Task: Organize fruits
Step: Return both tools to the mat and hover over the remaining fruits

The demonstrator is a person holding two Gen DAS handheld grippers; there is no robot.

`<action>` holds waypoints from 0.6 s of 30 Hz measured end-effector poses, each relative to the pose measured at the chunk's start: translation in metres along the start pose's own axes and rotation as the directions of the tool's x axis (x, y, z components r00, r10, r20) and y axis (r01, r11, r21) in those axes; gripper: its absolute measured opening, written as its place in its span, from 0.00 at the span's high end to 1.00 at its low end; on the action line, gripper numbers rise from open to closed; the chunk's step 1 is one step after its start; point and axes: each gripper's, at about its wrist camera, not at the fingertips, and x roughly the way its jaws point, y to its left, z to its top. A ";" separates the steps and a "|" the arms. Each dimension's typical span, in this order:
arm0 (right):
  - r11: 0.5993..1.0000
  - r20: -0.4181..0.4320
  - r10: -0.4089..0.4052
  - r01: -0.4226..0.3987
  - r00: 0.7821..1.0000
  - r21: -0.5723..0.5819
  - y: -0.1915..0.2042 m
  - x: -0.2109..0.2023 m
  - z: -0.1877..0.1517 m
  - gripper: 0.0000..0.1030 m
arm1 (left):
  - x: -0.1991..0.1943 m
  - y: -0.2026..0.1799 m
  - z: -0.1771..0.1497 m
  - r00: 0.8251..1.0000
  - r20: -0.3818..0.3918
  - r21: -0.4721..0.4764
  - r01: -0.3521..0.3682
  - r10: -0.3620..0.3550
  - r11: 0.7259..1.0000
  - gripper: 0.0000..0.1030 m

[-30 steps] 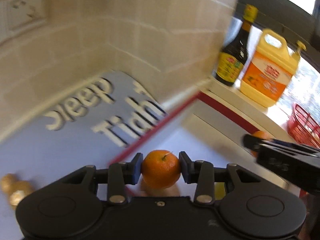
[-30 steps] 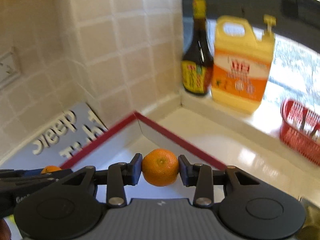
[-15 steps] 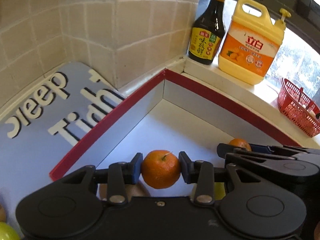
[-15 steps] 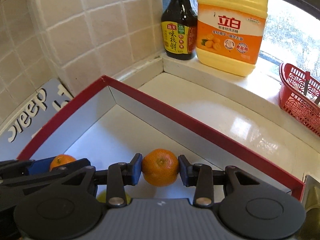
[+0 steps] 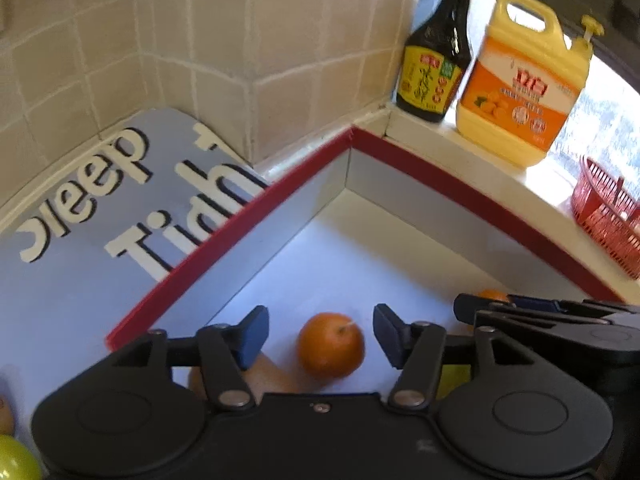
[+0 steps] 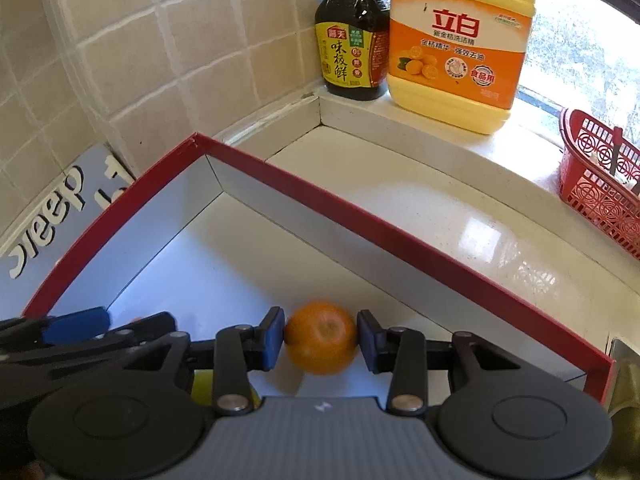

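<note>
In the left wrist view my left gripper [image 5: 320, 334] is open over a red-rimmed box [image 5: 256, 204]. A tangerine [image 5: 331, 344] lies free between its fingers, touching neither. A tan fruit [image 5: 264, 376] lies in the box under the left finger. My right gripper shows at the right edge [image 5: 472, 312]. In the right wrist view my right gripper [image 6: 320, 338] holds a second tangerine [image 6: 321, 336] low inside the box [image 6: 360, 224]; the left pad touches it, and a thin gap shows at the right pad. My left gripper's blue fingertip [image 6: 76, 328] is at the left.
A dark sauce bottle [image 6: 352, 28] and a yellow detergent jug [image 6: 460, 40] stand on the sill behind the box. A red basket [image 6: 600, 176] is at the right. A blue "Sleep Tight" mat [image 5: 92, 200] lies left of the box. A green fruit [image 5: 16, 460] sits outside at lower left.
Both grippers came down into the box. The left gripper opened and let go of its tangerine. The right gripper's fingers have spread slightly around its tangerine.
</note>
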 end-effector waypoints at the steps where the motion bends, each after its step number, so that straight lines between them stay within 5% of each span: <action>1: 1.000 0.004 -0.004 0.004 1.000 -0.003 0.000 -0.001 0.000 0.58 | -0.007 0.004 0.000 1.000 0.012 -0.013 -0.001 0.001 1.000 0.30; 11: 0.997 0.106 0.015 -0.007 0.994 -0.072 0.033 -0.044 0.004 0.58 | -0.109 0.082 -0.016 0.974 0.137 -0.184 -0.155 0.182 0.970 0.27; 15: 0.988 0.155 0.102 -0.082 0.983 -0.134 0.064 -0.078 0.002 0.58 | -0.163 0.127 -0.039 0.938 0.149 -0.293 -0.260 0.313 0.920 0.24; 18: 0.961 0.168 0.214 -0.176 0.962 -0.212 0.099 -0.104 -0.010 0.57 | -0.200 0.161 -0.065 0.899 0.112 -0.376 -0.356 0.423 0.855 0.23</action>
